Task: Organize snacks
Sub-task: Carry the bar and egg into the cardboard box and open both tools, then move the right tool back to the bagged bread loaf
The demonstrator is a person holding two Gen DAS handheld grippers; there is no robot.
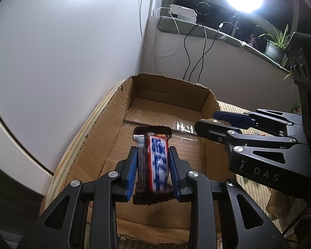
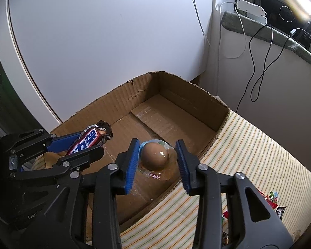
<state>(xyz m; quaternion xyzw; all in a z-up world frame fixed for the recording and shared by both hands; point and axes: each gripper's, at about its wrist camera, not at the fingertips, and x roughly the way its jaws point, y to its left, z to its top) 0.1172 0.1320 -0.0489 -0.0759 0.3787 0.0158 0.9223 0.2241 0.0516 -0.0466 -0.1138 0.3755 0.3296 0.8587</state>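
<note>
An open cardboard box [image 1: 93,145] [image 2: 197,95] sits on a striped cloth. My left gripper [image 1: 153,170] is shut on a chocolate bar [image 1: 157,157] with a red, white and blue wrapper, held above the box's inside; the bar also shows in the right wrist view [image 2: 89,139]. My right gripper [image 2: 157,161] is shut on a brown packaged egg [image 2: 154,154] in clear wrap, held over the box's right wall. In the left wrist view the right gripper [image 1: 209,124] comes in from the right above the box edge.
The striped cloth [image 2: 248,155] covers the surface to the right of the box. Several loose snack packets [image 2: 273,201] lie at the right edge. A white wall stands behind the box. Cables [image 2: 257,66], a power strip [image 1: 182,12] and a potted plant [image 1: 276,45] sit on the sill.
</note>
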